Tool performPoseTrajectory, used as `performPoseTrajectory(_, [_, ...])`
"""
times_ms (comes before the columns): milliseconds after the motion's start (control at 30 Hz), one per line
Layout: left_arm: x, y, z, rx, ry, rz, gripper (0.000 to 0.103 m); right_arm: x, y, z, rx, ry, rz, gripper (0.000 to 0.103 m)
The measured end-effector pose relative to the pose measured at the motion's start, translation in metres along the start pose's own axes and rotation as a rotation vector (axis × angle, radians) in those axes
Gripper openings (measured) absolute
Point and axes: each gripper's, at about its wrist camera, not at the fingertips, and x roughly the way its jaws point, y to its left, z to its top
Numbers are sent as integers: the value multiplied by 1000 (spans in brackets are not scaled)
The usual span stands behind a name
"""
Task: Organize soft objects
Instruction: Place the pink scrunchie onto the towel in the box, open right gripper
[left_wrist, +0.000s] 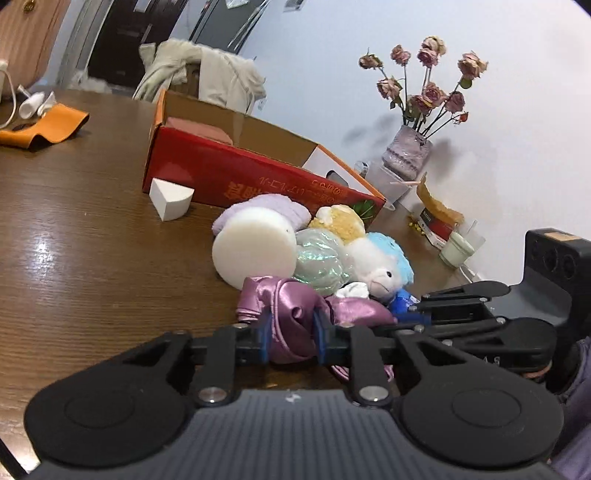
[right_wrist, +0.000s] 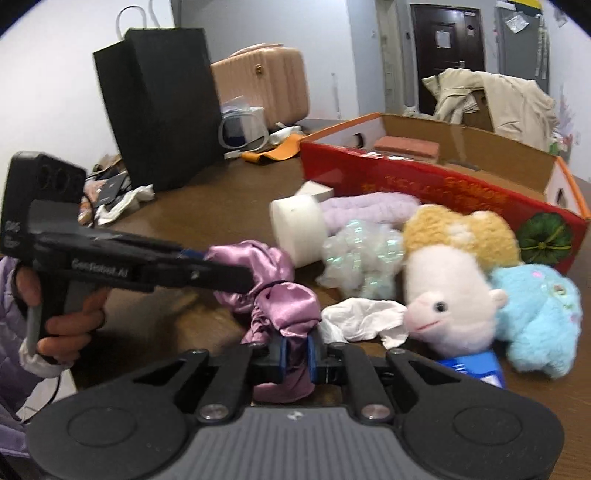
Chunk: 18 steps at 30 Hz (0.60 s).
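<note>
A purple satin cloth (left_wrist: 291, 314) lies bunched at the near edge of a pile of soft things on the brown table (left_wrist: 74, 240). My left gripper (left_wrist: 291, 338) is shut on one part of it. My right gripper (right_wrist: 295, 356) is shut on another part of the same cloth (right_wrist: 284, 306). Each gripper shows in the other's view, the right one (left_wrist: 417, 308) and the left one (right_wrist: 221, 275). Behind the cloth lie a white foam cylinder (left_wrist: 255, 251), an iridescent puff (left_wrist: 321, 258), a white and blue plush sheep (right_wrist: 454, 295), a yellow plush (right_wrist: 458, 229) and a lilac fluffy item (right_wrist: 369, 210).
An open red cardboard box (left_wrist: 236, 173) stands behind the pile, a pink block (right_wrist: 406, 146) inside. A white foam wedge (left_wrist: 170, 197) sits by its corner. A vase of dried roses (left_wrist: 406, 147) stands by the wall. A black paper bag (right_wrist: 159, 110) and clutter stand at the far left.
</note>
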Motion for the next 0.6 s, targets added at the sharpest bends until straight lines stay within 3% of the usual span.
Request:
performPoseTrajectory(133, [-24,-23,25,52,-98,-16,15,-26,-5,19,37,-90,64,10])
performPoseTrajectory(300, [-10,-28,110,102,-205,-9,14,-35,-36,98,-16,-239,30,10])
performPoseTrajectory(367, [23,-16,151,83,-175,55,14,-11,-59,136,-18,-207,3,10])
performPoseTrajectory(467, [78,7,194,67,-83,167,14,49,-99,188,-9,-87,-38,10])
performPoseTrajectory(600, [153,38,219,108,69,359,16,134,-145,227,41,66,-75,10])
